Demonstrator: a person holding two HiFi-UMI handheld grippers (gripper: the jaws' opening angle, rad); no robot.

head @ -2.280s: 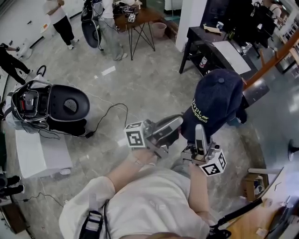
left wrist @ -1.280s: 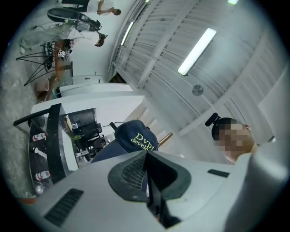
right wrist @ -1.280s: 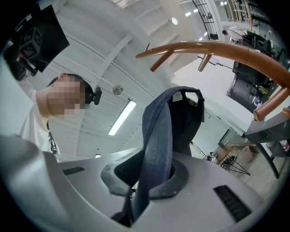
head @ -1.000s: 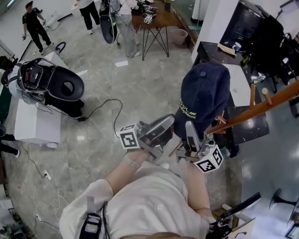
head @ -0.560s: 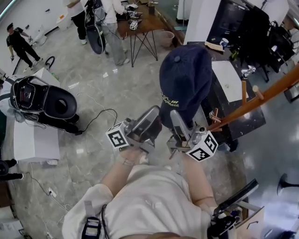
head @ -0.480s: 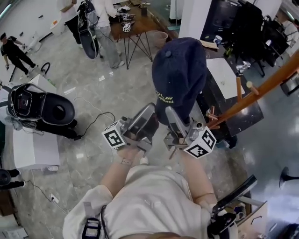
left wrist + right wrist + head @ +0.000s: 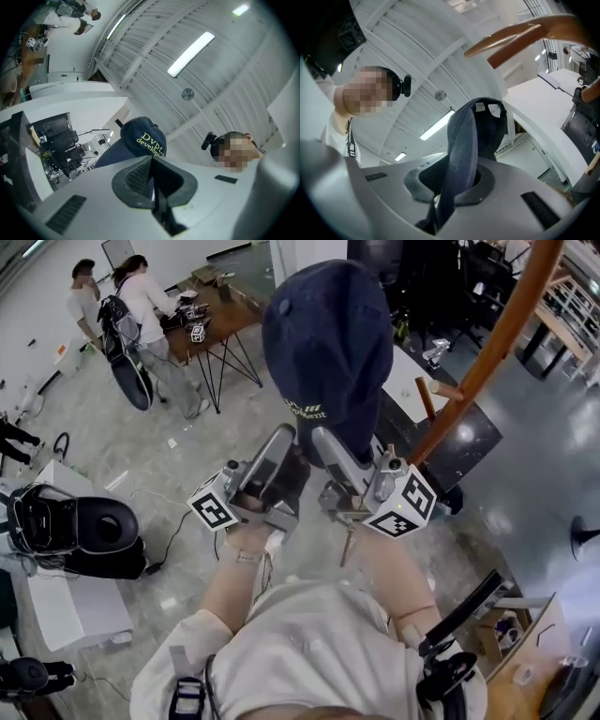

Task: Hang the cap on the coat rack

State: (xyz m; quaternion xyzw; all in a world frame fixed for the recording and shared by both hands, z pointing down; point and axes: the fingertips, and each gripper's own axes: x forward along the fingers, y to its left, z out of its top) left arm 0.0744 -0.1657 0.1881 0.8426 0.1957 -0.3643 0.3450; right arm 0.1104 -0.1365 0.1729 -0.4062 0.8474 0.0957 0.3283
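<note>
A navy cap [image 7: 328, 343] with yellow-green lettering is held up high, in front of me. My left gripper [image 7: 291, 454] is shut on its lower edge from the left, and my right gripper [image 7: 325, 442] is shut on it from the right. The left gripper view shows the cap's crown [image 7: 140, 138] rising above the left gripper [image 7: 152, 180]. Dark cap fabric [image 7: 464, 140] runs up out of the right gripper [image 7: 450, 187]. The brown wooden coat rack pole [image 7: 487, 343] slants just right of the cap, with a peg [image 7: 427, 399] beside it. A rack arm [image 7: 520, 37] crosses overhead in the right gripper view.
Two people stand at a wooden table [image 7: 202, 324] at the back left. A black open case [image 7: 80, 531] and a white box [image 7: 75, 610] sit on the floor at left. A dark desk [image 7: 441, 442] stands behind the rack, a cardboard box [image 7: 497, 634] at lower right.
Both grippers have lifted the cap upward and toward the rack. The rack pole now stands close beside the cap's right side. Both grippers stay shut on it.
</note>
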